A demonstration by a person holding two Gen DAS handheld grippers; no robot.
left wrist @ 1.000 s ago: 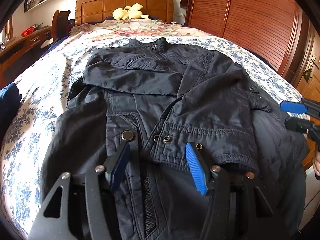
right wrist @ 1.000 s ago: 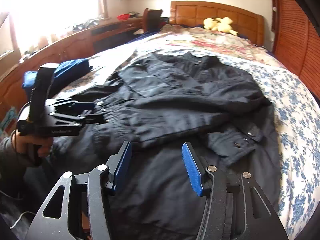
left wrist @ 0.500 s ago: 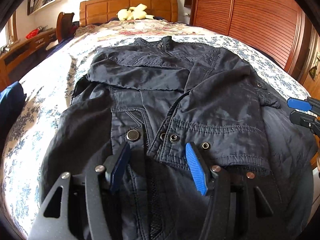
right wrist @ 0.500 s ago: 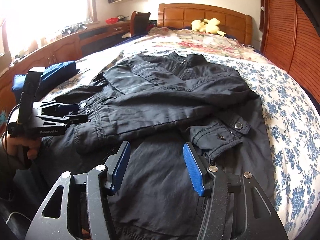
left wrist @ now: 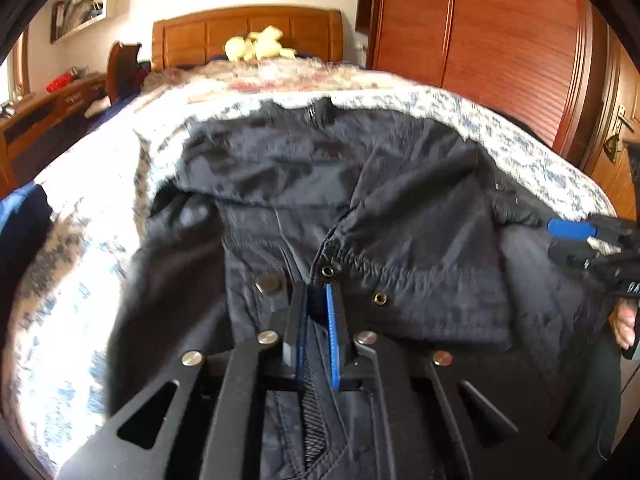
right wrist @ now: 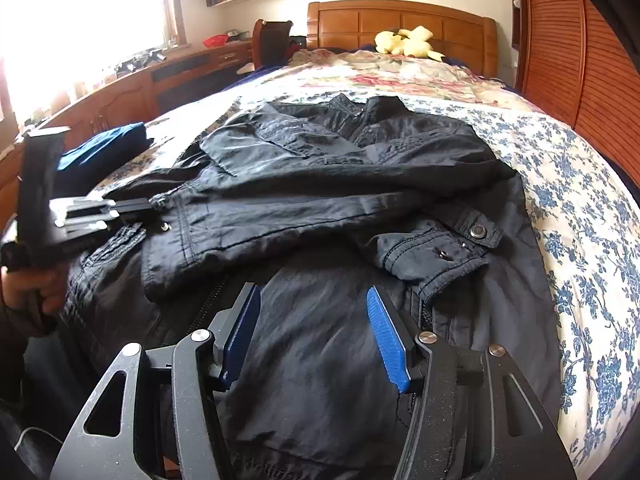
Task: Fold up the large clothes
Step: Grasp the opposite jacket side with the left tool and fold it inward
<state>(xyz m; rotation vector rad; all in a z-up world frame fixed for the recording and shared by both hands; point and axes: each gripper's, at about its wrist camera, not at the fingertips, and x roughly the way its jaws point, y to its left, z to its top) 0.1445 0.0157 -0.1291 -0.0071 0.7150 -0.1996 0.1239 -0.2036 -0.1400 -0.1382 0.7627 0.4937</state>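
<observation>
The dark jacket [right wrist: 320, 208] lies spread front-up on the bed [right wrist: 580, 208], collar toward the headboard [right wrist: 400, 24], both sleeves folded across the chest, one snap cuff [right wrist: 476, 236] lying over the lower front. Left claw [left wrist: 318, 312] has just been closing and now pinches the jacket's front edge by the zipper, pads tight together on the fabric, a snap [left wrist: 267, 283] just beside it. Right claw [right wrist: 312, 332] hovers over the lower hem with jaws standing apart, nothing pressed between them. A folded blue garment [right wrist: 104, 148] sits near the bed's far side, yellow plush toy [right wrist: 404, 42] up at the headboard, wooden wardrobe doors [left wrist: 500, 52] alongside
</observation>
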